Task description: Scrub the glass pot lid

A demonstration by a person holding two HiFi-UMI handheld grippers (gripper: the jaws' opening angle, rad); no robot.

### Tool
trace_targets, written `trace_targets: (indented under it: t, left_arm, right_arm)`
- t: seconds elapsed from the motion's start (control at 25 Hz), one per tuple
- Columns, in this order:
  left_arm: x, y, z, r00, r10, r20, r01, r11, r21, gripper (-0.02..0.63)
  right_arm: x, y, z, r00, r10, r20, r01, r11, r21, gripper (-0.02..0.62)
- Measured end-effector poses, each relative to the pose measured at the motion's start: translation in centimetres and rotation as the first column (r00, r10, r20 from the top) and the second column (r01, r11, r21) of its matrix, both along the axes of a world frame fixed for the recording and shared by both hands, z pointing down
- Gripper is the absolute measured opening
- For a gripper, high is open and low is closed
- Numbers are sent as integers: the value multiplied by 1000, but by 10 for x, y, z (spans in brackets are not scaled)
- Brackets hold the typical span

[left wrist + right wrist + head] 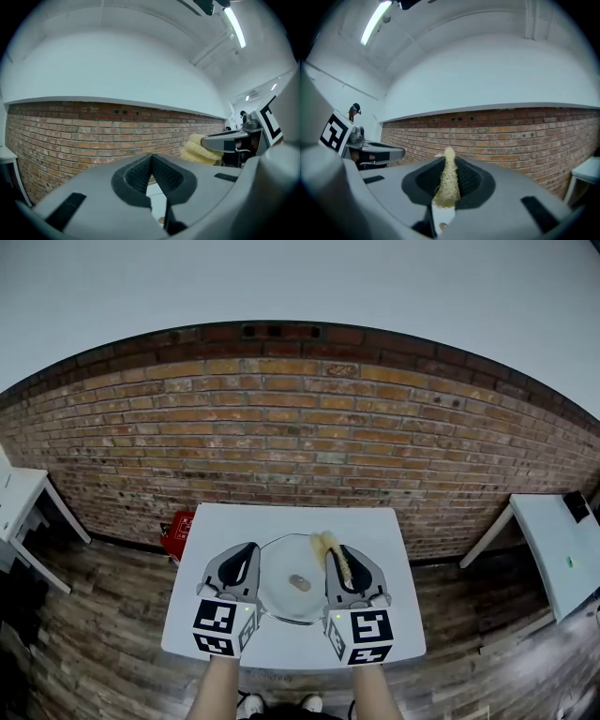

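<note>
The round glass pot lid (281,601) lies flat in the middle of the small white table (291,648), its knob (300,583) at the centre. My left gripper (251,549) hovers over the lid's left edge. In the left gripper view its jaws (151,161) meet with nothing between them. My right gripper (339,551) hovers over the lid's right edge, shut on a yellow scrub sponge (327,544). The sponge (449,180) shows as a thin strip squeezed between the pads. Both grippers point toward the brick wall.
A brick wall (300,427) stands just behind the table. A red object (176,532) sits on the wooden floor at the table's far left corner. Other white tables stand at the left (19,493) and the right (553,545).
</note>
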State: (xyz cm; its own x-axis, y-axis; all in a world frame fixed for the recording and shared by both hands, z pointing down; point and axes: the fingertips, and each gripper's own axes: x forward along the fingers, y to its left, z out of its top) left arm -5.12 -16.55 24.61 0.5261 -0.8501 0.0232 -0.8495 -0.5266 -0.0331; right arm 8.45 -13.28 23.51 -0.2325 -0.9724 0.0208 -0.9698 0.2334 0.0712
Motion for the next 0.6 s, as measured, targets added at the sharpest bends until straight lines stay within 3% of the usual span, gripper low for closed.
trace_targets:
  t: [0.28, 0.6]
  left_arm:
    - [2, 4, -30, 1000, 10, -6, -9, 998, 58, 9]
    - [1, 4, -31, 1000, 16, -1, -16, 998, 61, 9]
  right_arm:
    - [-6, 6, -21, 1000, 2, 9, -2, 999, 42, 58]
    - [-5, 6, -24, 1000, 12, 1, -12, 998, 56, 58]
